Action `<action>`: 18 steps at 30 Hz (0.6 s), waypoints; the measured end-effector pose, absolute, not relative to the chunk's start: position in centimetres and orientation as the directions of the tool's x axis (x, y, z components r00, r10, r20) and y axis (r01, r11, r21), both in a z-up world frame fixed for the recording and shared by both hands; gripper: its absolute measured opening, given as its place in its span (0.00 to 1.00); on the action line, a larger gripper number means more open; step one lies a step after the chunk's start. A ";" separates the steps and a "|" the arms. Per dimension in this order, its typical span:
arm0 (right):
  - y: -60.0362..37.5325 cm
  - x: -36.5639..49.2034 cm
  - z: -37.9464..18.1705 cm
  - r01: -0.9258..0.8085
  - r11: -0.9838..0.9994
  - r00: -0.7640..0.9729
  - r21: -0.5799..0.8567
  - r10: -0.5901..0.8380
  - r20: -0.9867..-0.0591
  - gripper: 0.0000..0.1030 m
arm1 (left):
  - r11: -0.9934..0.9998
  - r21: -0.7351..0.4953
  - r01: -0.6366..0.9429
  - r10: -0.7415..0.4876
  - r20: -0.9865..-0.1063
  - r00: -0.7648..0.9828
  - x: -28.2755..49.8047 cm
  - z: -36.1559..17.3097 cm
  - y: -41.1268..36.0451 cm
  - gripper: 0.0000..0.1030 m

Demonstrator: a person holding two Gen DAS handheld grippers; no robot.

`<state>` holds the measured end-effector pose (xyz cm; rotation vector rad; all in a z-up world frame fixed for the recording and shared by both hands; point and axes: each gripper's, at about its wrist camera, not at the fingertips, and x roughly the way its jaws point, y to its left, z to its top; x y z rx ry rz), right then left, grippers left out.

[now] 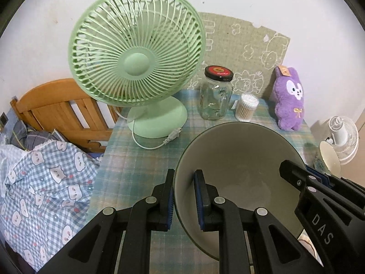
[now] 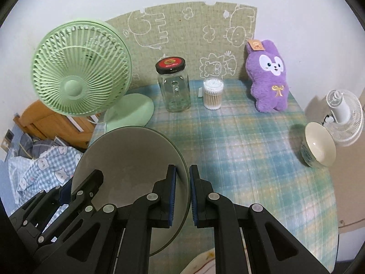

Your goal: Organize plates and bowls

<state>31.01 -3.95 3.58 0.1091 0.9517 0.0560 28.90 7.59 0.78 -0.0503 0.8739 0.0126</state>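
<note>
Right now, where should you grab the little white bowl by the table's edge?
Grip the small bowl by its rim, coming from above, one finger inside and one outside. It sits upright and open-mouthed, and its round patterned wall looks too wide to pinch across. Both grippers are busy holding the big bowl.

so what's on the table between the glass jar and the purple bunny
A clear tub of cotton swabs stands between the jar and the bunny, clearest in the right wrist view.

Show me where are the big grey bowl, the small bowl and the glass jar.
big grey bowl (image 2: 136,155): right wrist view, inner wall.
small bowl (image 2: 319,147): right wrist view, cream inside.
glass jar (image 1: 215,101): left wrist view, clear body.
</note>
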 end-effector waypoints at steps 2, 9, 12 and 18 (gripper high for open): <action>-3.7 30.1 4.2 0.006 0.993 0.588 0.116 0.090 -0.804 0.14 | 0.999 -0.038 -0.023 -0.014 -0.760 0.649 28.2 1.3 7.8 0.13; -2.9 27.0 5.7 0.029 0.994 0.608 0.108 0.068 -0.791 0.14 | 0.999 -0.041 0.002 -0.032 -0.749 0.662 25.5 2.4 8.4 0.13; -2.7 25.5 6.1 0.038 0.994 0.616 0.103 0.058 -0.786 0.14 | 0.999 -0.044 0.011 -0.040 -0.744 0.667 24.3 2.8 8.6 0.13; -2.3 22.6 6.5 0.054 0.994 0.625 0.100 0.044 -0.779 0.14 | 0.998 -0.048 0.030 -0.056 -0.738 0.672 21.8 3.0 9.0 0.13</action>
